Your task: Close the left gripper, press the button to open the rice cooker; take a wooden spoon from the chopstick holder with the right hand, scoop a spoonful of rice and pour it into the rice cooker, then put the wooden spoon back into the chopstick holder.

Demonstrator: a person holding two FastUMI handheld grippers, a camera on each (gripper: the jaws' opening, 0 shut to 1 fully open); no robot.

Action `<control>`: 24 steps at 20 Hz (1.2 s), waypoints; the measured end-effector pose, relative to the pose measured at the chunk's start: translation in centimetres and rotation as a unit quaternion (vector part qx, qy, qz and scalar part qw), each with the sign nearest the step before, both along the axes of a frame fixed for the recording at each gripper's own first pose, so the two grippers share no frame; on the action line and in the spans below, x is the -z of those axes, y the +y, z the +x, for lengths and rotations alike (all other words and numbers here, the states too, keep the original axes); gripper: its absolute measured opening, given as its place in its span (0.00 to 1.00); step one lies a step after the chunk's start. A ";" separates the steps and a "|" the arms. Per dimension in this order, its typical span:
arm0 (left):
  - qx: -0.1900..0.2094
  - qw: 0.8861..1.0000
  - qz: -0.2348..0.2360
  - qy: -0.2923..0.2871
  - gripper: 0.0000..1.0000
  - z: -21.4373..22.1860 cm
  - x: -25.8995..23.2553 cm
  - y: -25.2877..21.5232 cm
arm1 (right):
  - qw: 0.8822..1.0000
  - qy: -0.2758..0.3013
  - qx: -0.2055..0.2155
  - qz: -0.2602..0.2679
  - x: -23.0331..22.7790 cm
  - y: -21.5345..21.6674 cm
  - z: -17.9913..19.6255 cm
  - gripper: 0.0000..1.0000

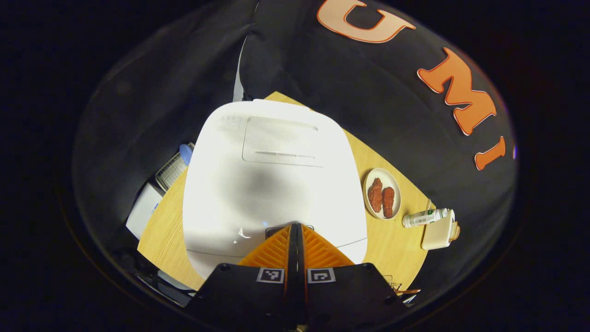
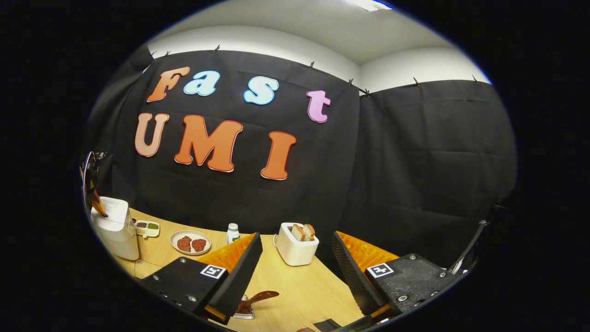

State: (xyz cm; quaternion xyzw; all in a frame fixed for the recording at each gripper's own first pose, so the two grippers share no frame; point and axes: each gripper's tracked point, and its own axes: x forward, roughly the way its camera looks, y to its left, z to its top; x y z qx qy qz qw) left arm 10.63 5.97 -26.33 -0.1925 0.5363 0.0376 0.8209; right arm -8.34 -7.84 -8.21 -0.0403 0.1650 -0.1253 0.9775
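The left gripper (image 1: 296, 227) has its fingers clenched together with no gap, their tips on the dark button (image 1: 289, 228) at the front edge of the white rice cooker (image 1: 272, 184), low in the centre of the left gripper view. The cooker's lid is down. To its right on the wooden table (image 1: 392, 244) lie a plate of reddish meat pieces (image 1: 381, 192), a small bottle (image 1: 424, 217) on its side and a toaster (image 1: 439, 233).

In the right gripper view the right gripper (image 2: 297, 256) hangs above the table with fingers spread wide, grasping nothing. A brown wooden spoon (image 2: 258, 297) sticks out of a holder (image 2: 243, 310) at bottom centre. The rice cooker sits at far left.
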 end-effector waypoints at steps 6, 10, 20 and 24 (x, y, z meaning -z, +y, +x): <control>0.017 0.998 0.024 -0.063 0.05 0.6 -2.9 0.1 | 1.000 0.012 -0.013 0.018 1.2 0.9 0.4 0.95; 0.009 0.980 0.082 -0.183 0.05 1.8 -9.3 1.4 | 0.999 0.021 -0.025 0.033 2.3 1.5 0.8 0.95; -0.030 0.934 0.124 -0.334 0.05 -1.7 -18.0 0.5 | 0.993 0.064 -0.063 0.076 6.3 2.7 1.4 0.95; -0.044 0.922 0.139 -0.358 0.05 -4.9 -19.3 0.0 | 0.987 0.093 -0.071 0.113 9.1 3.7 1.2 0.96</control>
